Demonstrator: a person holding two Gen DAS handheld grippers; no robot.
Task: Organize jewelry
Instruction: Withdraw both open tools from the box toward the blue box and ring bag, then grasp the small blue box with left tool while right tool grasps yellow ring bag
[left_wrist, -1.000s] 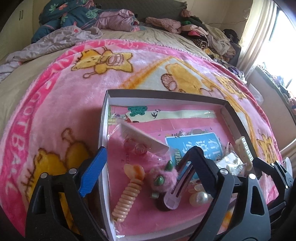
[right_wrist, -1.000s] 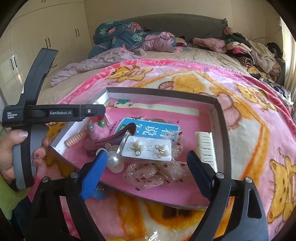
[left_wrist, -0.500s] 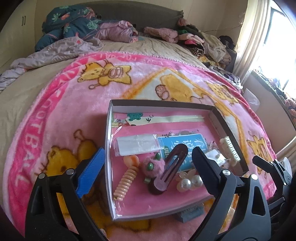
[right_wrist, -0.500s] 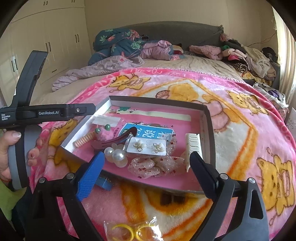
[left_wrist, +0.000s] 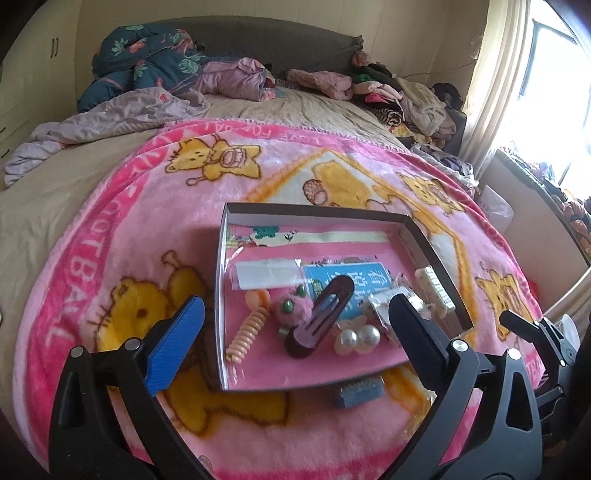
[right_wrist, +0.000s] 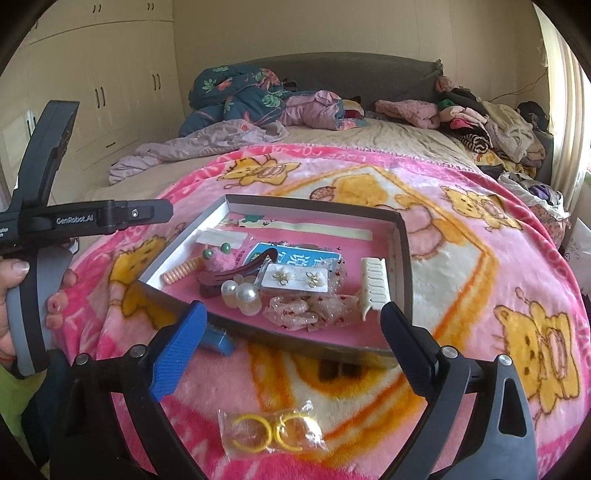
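Through the left wrist view, the left tool (left_wrist: 295, 328) is hovering with its two fingers spread wide apart, gripping nothing, over the near edge of a shallow box (left_wrist: 436, 251) that is resting on a pink cartoon blanket (left_wrist: 129, 229) on the bed. "OTBALL" is showing in white letters along the blanket's border. Inside the box, one coiled peach hair tie (left_wrist: 247, 332), one fuzzy pink clip (left_wrist: 291, 308) with two green beads, one dark snap clip (left_wrist: 321, 317), two pearls (left_wrist: 356, 336), one cream claw clip (left_wrist: 434, 291) and a blue card (left_wrist: 347, 286) bearing Chinese characters are lying close together. One small blue block (left_wrist: 358, 392) is sitting on the blanket just beside the box's near wall.

Through the right wrist view, the right tool (right_wrist: 291, 343) is likewise standing wide apart and empty. "GenRobot.AI" is reading on the left tool's body (right_wrist: 77, 219), which a hand (right_wrist: 22, 295) is holding. One white card with two gold earrings (right_wrist: 297, 278) is lying in the box beside a sheer pink scrunchie (right_wrist: 310, 308). One clear bag with two yellow rings (right_wrist: 271, 430) is lying on the blanket, outside the box.
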